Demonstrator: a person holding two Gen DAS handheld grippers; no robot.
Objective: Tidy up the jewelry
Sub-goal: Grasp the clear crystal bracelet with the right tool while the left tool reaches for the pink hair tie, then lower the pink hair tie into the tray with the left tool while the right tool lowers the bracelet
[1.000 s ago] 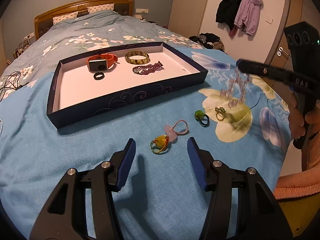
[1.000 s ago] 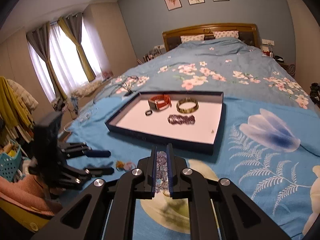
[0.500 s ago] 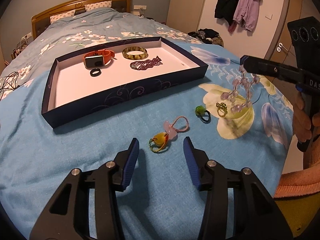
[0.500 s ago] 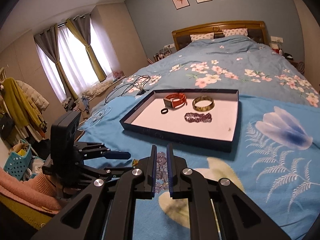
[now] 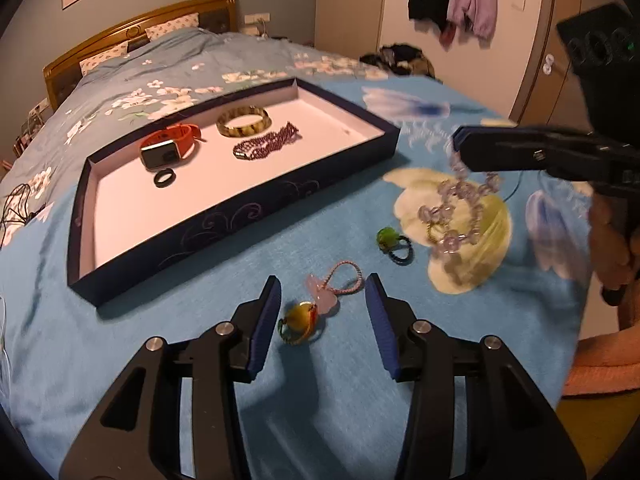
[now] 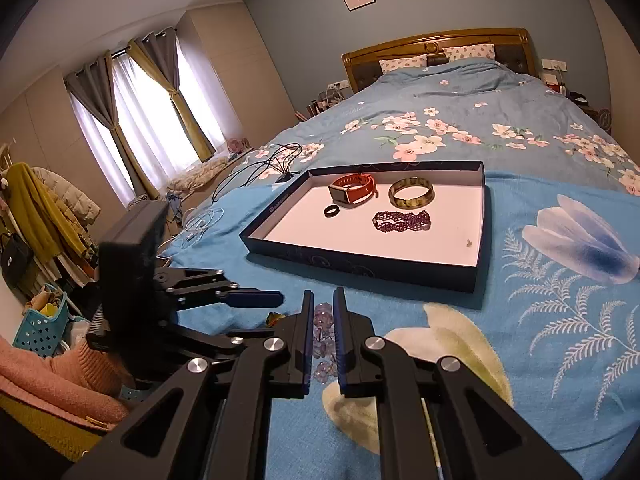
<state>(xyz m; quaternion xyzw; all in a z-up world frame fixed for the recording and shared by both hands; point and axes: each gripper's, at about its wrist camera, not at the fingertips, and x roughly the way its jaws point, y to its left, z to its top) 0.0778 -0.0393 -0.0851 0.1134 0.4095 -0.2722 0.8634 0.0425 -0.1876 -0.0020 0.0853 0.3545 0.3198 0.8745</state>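
The right gripper (image 6: 321,334) is pinched tight on a pale purple bead bracelet (image 5: 456,216), which dangles off the bedspread (image 5: 200,340) over a yellow flower print, well short of the navy tray (image 5: 240,216). The left gripper (image 5: 322,320) is spread wide and holding nothing, hovering low with a yellow bead ring (image 5: 300,320) and a pink charm (image 5: 324,300) between its fingers. A green bead ring (image 5: 390,240) lies nearby, and the tray already has an orange watch (image 6: 352,190), a green bangle (image 6: 411,198), a black ring (image 6: 331,212) and a dark purple bracelet (image 6: 402,221) in it.
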